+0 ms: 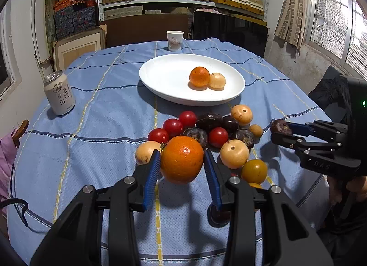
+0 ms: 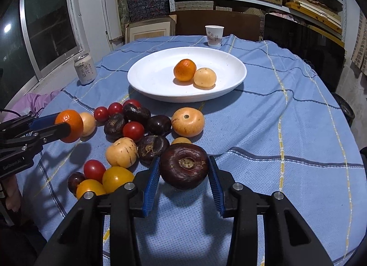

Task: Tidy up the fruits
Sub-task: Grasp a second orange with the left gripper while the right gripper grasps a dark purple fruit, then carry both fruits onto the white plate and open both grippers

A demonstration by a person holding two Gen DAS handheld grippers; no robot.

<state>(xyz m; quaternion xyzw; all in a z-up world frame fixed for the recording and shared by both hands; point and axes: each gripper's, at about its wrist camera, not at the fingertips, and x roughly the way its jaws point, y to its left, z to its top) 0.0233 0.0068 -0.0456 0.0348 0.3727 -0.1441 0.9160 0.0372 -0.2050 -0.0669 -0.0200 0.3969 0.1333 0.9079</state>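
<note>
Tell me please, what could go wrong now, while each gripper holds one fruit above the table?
1. The orange is round and smooth, held only at its sides by the left gripper; it might slip and knock the fruit pile.
2. The plate already holds an orange fruit touching a pale fruit; a new fruit dropped there may roll them.
3. The right gripper with the dark fruit could collide with the left if both reach the plate together.

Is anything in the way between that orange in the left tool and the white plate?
Partly. The left tool holds the orange behind the fruit pile: cherry tomatoes and dark chestnut-like fruits lie on the cloth between it and the white plate. The orange seems lifted, so it could probably pass over them.
</note>
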